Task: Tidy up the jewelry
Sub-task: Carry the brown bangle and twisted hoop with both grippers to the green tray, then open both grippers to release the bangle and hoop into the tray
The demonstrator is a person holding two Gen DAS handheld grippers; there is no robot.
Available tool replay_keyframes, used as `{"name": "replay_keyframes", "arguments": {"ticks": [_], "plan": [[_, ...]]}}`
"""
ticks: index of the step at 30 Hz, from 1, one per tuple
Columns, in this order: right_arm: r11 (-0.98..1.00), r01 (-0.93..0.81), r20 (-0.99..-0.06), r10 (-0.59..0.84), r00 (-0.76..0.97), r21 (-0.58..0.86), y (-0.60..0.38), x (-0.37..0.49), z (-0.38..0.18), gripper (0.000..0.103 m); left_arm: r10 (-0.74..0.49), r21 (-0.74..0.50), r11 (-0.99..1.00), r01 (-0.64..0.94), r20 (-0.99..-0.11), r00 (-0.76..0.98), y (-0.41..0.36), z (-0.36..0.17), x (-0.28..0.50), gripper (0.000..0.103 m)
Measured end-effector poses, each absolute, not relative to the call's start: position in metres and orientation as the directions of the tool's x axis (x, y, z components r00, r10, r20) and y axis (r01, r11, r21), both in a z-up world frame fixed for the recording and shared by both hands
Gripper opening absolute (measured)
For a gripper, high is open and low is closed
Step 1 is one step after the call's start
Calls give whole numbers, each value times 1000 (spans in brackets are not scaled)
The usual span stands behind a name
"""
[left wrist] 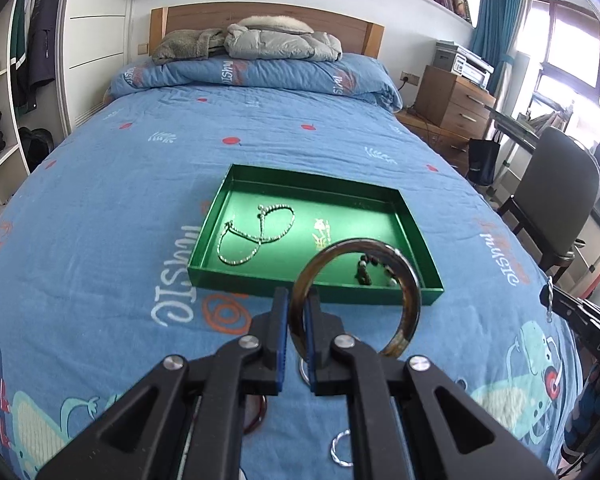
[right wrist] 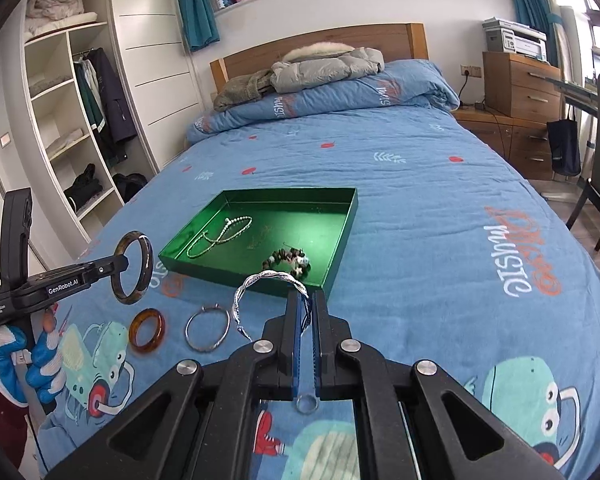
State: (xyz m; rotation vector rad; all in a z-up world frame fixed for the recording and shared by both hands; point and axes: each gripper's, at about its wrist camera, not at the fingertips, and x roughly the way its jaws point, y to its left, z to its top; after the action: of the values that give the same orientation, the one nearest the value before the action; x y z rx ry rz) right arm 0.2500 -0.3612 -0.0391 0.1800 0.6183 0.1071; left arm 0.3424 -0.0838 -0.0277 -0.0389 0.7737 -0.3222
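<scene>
Fig. legend: jewelry sorting on a bed, seen from both wrist cams.

Progress, approx. half done (judgement). A green tray sits mid-frame on the bed. Inside it already: a pale bead necklace at the tray's left and a dark bead bracelet near its front right corner.

In hand: the left gripper, lower centre of the left view, has its jaws closed almost fully on the rim of a brown bangle, held upright in front of the tray's near wall, not yet over it. The right gripper, lower centre of the right view, has its jaws nearly shut on a twisted silver bracelet, raised just short of the tray's near edge.

Left to do: both held pieces need dropping in. Loose on the sheet, lower left of the right view, lie an amber ring bangle and a thin silver hoop, side by side, apart. A small silver ring shows under the right jaws, bottom centre.

Surface: soft blue cartoon-print sheet, slightly wrinkled; small pieces may sink in (judgement).

Room: wood headboard w/ folded coats upper centre; open wardrobe upper left; bookshelf along the top; drawer unit w/ printer upper right; chair and windows at right.
</scene>
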Motion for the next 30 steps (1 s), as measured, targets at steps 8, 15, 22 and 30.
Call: {"name": "replay_keyframes", "arguments": {"ticks": [8, 15, 22, 30], "plan": [[972, -90, -581, 203, 788, 217, -361, 341, -48, 5, -261, -128, 961, 247, -722, 641, -91, -43, 429, 7], [978, -104, -663, 200, 721, 182, -331, 427, -85, 5, -181, -48, 972, 231, -780, 599, -109, -85, 488, 7], [989, -54, -757, 139, 639, 136, -321, 484, -124, 5, -141, 1, 970, 244, -814, 564, -121, -117, 516, 7], [997, -63, -784, 73, 617, 44, -314, 490, -136, 5, -136, 23, 962, 272, -823, 551, -133, -131, 513, 8]]}}
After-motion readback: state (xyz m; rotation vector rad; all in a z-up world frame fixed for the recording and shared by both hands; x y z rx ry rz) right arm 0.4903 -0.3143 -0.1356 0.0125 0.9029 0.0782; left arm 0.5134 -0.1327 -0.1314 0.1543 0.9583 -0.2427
